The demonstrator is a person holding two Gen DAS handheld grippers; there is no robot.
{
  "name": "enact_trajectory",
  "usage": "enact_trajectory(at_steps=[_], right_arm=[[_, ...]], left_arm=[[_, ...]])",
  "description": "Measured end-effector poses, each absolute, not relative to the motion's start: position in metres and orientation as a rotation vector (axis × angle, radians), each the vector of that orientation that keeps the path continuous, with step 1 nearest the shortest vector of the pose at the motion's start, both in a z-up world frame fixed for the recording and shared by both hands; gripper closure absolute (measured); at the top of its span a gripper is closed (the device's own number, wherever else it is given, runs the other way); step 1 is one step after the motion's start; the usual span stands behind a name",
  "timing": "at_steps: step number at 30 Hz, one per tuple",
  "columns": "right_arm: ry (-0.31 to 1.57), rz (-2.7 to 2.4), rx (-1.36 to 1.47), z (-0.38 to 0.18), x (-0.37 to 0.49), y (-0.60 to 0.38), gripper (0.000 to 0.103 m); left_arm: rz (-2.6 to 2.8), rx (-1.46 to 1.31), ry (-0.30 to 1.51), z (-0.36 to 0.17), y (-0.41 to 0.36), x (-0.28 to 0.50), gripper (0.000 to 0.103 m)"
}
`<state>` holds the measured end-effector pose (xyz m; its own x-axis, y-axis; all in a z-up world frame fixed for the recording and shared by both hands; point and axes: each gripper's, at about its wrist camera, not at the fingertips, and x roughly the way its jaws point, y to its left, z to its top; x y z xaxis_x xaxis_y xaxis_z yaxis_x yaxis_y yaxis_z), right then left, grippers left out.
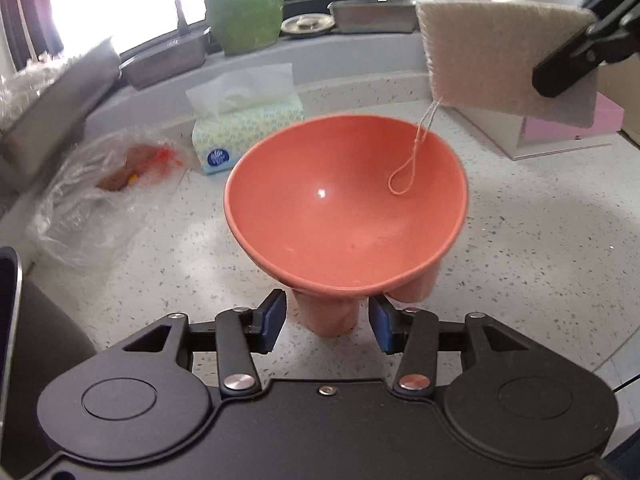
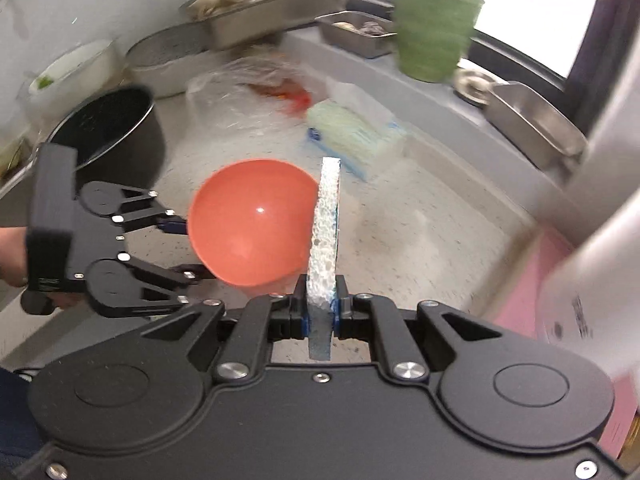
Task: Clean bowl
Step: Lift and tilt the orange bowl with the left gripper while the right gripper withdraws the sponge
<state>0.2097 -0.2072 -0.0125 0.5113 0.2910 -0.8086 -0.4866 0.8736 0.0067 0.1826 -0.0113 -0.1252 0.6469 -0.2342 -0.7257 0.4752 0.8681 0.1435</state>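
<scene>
An orange bowl (image 1: 344, 200) on stubby legs stands on the speckled counter (image 1: 540, 248), its inside smooth and glossy. My left gripper (image 1: 327, 320) is open, its blue pads flanking one leg with a small gap on each side. In the right wrist view the bowl (image 2: 252, 224) sits left of centre, with the left gripper (image 2: 186, 249) at its left edge. My right gripper (image 2: 322, 310) is shut on a beige sponge (image 2: 326, 232), seen edge-on. From the left wrist the sponge (image 1: 500, 60) hangs above the bowl's far right rim, and its string loop (image 1: 404, 176) dangles over the bowl.
Behind the bowl lie a tissue pack (image 1: 246, 132) and a clear plastic bag with red scraps (image 1: 104, 188). A dark pot (image 2: 108, 136) stands left of them. Metal trays (image 1: 168, 60) and a green vessel (image 1: 244, 4) line the window ledge. A pink box (image 1: 572, 124) is at the right.
</scene>
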Motion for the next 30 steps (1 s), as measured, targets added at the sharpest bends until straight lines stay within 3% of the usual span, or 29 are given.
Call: enact_trajectory(at_steps=[12,18,30], right_arm=[[0.943,0.3,-0.03,-0.094,0.182,-0.253,0.091],[0.951,0.326,0.012,-0.11,0.186,-0.25,0.091],[0.971,0.35,-0.006,-0.104,0.185,-0.267,0.091]], left_arm=[[-0.344,0.231,0.8,-0.094,-0.014,0.157,0.056],[-0.319,0.201,0.832,-0.117,-0.049,0.146,0.056],[0.04,-0.02,0.732,-0.149,-0.114,0.166,0.031]])
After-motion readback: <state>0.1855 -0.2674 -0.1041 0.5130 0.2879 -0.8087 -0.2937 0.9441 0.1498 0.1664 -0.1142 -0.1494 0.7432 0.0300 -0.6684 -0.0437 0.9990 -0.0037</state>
